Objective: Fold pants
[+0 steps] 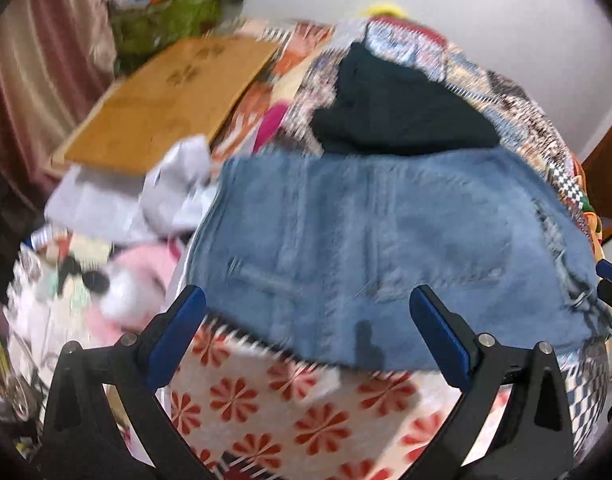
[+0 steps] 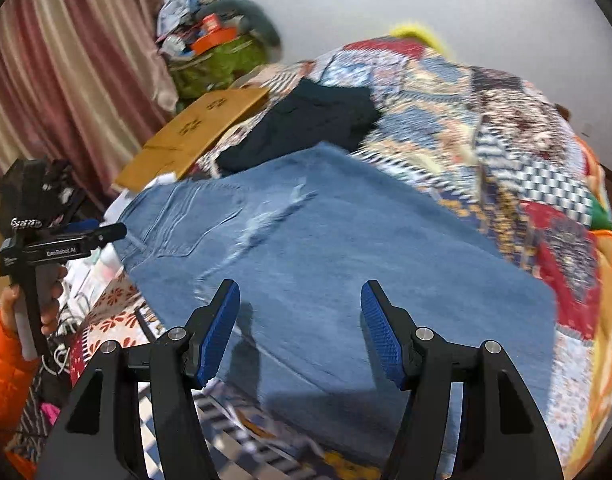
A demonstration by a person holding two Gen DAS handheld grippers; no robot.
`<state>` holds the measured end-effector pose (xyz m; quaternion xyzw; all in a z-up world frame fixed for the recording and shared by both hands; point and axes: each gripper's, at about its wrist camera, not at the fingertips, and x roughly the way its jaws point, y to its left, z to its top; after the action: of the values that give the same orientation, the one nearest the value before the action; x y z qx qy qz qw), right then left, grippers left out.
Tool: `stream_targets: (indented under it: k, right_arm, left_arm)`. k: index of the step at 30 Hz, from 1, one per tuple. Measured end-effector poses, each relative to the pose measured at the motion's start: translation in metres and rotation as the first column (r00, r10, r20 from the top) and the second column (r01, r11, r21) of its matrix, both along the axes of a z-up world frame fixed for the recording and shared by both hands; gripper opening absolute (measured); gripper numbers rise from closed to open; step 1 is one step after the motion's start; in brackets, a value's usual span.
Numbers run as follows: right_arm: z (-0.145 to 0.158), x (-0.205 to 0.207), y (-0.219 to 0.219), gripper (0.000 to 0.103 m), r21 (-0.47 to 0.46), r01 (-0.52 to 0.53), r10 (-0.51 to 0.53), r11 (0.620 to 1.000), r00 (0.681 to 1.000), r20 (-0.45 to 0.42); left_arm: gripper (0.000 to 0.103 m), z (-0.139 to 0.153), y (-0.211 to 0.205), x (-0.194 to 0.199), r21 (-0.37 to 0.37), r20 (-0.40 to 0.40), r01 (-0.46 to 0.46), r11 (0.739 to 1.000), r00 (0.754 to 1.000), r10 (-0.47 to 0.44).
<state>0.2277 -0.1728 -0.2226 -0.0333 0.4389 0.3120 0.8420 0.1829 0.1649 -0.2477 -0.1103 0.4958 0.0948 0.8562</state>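
light blue jeans (image 2: pixel 326 248), multicoloured patchwork quilt (image 2: pixel 486 128)

folded jeans (image 2: pixel 346 248), right tool (image 2: pixel 300 328) spread, empty

The jeans (image 2: pixel 346 240) are rough, faded blue denim with frayed rips. The quilt (image 2: pixel 506 140) is soft patchwork cloth. The board (image 1: pixel 166 100) looks like smooth, matt wood. The gripper pads (image 2: pixel 220 332) are bumpy blue plastic.

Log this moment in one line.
jeans: folded on quilt | left gripper: open, empty | right gripper: open, empty | dark garment: behind jeans
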Motion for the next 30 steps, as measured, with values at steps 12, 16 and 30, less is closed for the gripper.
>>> stream_targets:
  k: [12, 16, 30]
  right_arm:
    - [-0.014, 0.002, 0.014, 0.063, -0.024, -0.043, 0.042, 0.999, 0.998, -0.037]
    - [-0.014, 0.002, 0.014, 0.063, -0.020, -0.045, 0.045, 0.999, 0.998, -0.035]
    - [-0.015, 0.001, 0.017, 0.064, -0.022, -0.053, 0.053, 0.998, 0.998, -0.030]
  left_arm:
    - [0.103, -0.074, 0.033, -0.009, -0.444, -0.139, -0.105, 0.890, 0.989, 0.048]
    - [0.103, -0.077, 0.036, 0.004, -0.480, -0.119, -0.081, 0.874, 0.993, 0.026]
    - [0.037, -0.061, 0.045, 0.010, -0.334, -0.095, -0.154, 0.930, 0.987, 0.129]
